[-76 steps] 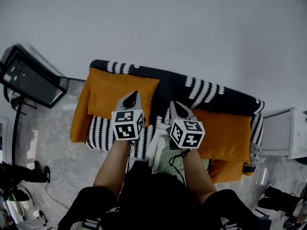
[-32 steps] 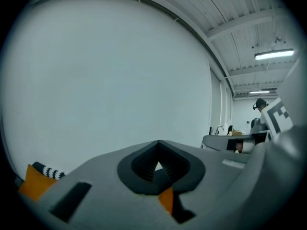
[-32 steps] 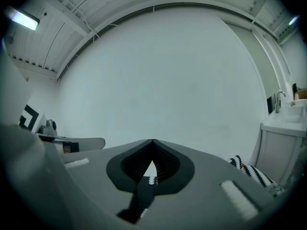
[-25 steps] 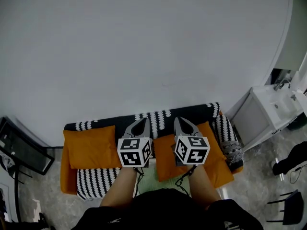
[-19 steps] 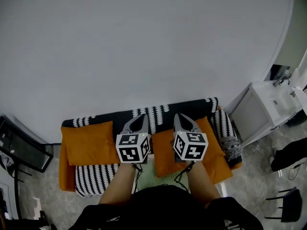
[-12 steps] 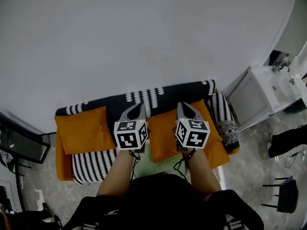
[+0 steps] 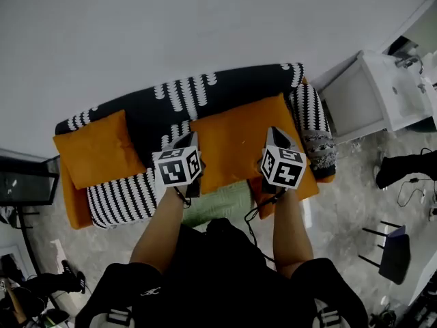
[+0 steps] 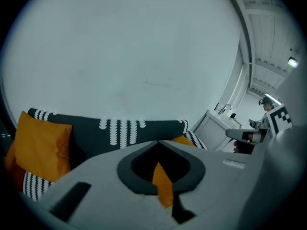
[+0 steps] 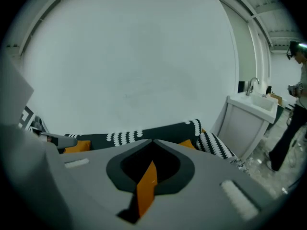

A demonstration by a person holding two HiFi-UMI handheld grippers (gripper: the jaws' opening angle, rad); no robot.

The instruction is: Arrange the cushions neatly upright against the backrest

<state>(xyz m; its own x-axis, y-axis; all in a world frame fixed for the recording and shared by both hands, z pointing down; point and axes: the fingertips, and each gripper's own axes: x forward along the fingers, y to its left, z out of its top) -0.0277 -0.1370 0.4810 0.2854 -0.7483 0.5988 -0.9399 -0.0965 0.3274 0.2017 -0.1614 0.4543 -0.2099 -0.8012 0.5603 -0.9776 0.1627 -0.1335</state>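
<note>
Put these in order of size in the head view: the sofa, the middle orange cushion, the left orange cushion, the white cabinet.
1. sofa
2. middle orange cushion
3. left orange cushion and white cabinet: about alike, and the cabinet runs off the edge, so I won't rank them.

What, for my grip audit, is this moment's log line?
left gripper: shut on middle cushion | right gripper: shut on it | side cushion: upright

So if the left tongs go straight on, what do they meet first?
Probably the sofa backrest, just beyond the orange cushion that the left tongs grip; perhaps the wall above it.
</note>
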